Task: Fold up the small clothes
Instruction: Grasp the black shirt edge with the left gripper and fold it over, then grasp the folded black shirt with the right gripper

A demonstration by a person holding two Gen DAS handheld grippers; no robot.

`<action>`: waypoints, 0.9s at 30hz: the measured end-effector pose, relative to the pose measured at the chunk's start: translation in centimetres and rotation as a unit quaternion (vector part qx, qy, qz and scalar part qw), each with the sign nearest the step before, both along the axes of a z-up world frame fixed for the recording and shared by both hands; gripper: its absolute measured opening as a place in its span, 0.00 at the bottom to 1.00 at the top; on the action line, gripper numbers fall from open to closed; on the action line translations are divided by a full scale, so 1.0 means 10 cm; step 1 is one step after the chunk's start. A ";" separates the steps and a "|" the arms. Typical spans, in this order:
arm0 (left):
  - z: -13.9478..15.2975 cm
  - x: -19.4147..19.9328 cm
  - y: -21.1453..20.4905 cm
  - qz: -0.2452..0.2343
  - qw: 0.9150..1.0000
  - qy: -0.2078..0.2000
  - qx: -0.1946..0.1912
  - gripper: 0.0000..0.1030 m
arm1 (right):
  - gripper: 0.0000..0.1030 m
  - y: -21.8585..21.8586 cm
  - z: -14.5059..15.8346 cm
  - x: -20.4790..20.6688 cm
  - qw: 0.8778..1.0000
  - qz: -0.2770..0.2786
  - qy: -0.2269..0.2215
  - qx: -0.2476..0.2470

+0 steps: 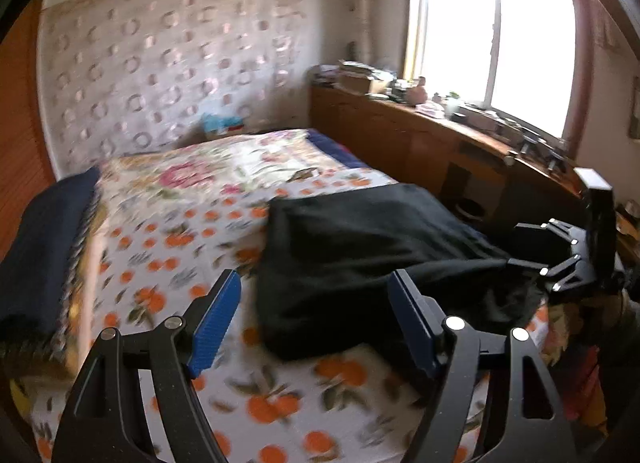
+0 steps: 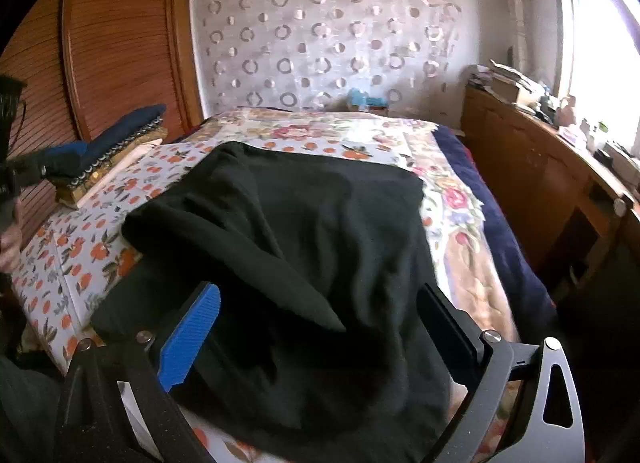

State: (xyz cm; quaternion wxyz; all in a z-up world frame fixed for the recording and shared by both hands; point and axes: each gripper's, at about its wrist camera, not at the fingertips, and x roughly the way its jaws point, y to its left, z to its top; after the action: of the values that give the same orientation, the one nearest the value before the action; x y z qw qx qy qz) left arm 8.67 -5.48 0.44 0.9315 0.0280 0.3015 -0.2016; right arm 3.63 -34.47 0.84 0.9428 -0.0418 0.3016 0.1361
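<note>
A black garment (image 1: 360, 255) lies rumpled on the bed's orange-print sheet (image 1: 168, 247), with a loose fold running across it (image 2: 280, 231). My left gripper (image 1: 314, 279) hovers over the garment's near left edge. Its blue pads (image 1: 218, 315) stand wide apart and nothing is pinched between them. My right gripper (image 2: 320, 289) hangs over the garment's near end. Its jaws are spread wide, and the cloth bulges up in the gap without being pressed. In the left wrist view the right gripper (image 1: 516, 247) shows at the garment's right corner.
A folded dark-blue blanket stack (image 1: 44, 247) rests on the bed's left side. A floral quilt (image 1: 224, 171) covers the far half. A cluttered wooden cabinet (image 1: 400, 143) runs along the right under the window. A slatted wardrobe (image 2: 120, 43) stands to the left.
</note>
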 end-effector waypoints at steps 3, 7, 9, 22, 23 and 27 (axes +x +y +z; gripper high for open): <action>-0.08 -0.03 0.17 0.020 1.000 0.006 0.003 0.74 | 0.95 0.12 0.03 0.11 1.000 0.015 -0.003 -0.003; -0.16 -0.07 0.34 0.041 0.999 0.011 0.010 0.74 | 0.94 0.33 0.08 0.25 0.999 0.041 -0.005 -0.009; -0.19 -0.09 0.42 0.051 0.999 0.013 0.009 0.74 | 0.94 0.44 0.09 0.32 0.998 0.058 -0.005 -0.014; -0.24 -0.15 0.74 0.078 0.997 0.015 0.003 0.74 | 0.92 1.17 -0.03 0.80 0.987 0.151 0.026 -0.050; -0.24 -0.16 0.75 0.079 0.997 0.015 0.003 0.74 | 0.92 1.21 -0.04 0.83 0.986 0.157 0.031 -0.050; -0.25 -0.15 0.80 0.086 0.996 0.012 0.002 0.74 | 0.89 1.34 -0.08 0.96 0.981 0.180 0.050 -0.052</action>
State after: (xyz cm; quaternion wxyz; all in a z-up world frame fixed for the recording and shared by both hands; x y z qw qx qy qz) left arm 7.17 2.49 -2.03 0.9416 0.0016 0.3144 -0.1207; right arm 13.24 -21.07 0.00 0.8832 -0.1377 0.3423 0.2895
